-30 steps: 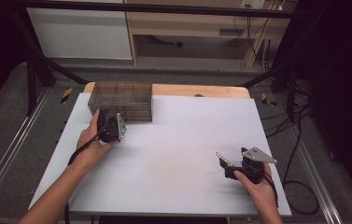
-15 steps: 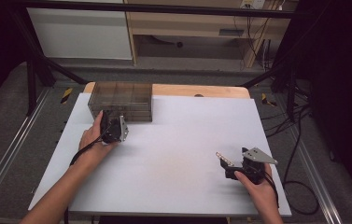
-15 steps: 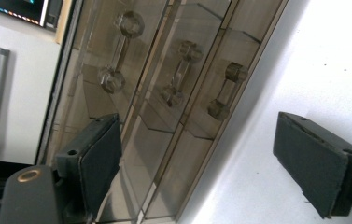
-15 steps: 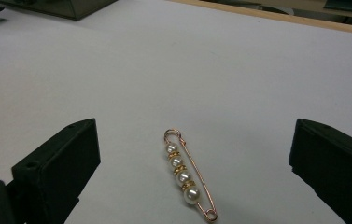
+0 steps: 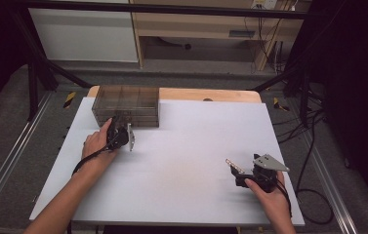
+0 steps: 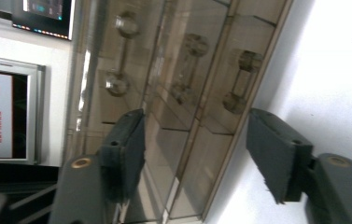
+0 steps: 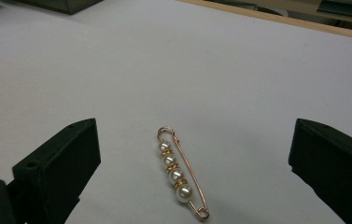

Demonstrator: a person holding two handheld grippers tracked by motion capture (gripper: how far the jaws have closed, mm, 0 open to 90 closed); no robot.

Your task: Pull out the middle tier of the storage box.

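drawer box (image 6: 183, 93) cropped, reflective, pearl pin (image 7: 180, 173) clear

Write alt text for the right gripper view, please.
A gold safety pin with four pearls lies on a white table, between the two open black jaws of the right gripper, touching neither.

obstacle: drawer box (image 5: 126, 106) far-left | free: white table (image 5: 191, 161) centre

A pale wooden shelf unit (image 5: 206, 29) stands behind the white-topped table (image 5: 181, 161). Grey carpet floor (image 5: 20, 161) surrounds that table. Black cables (image 5: 313, 146) trail beside it.
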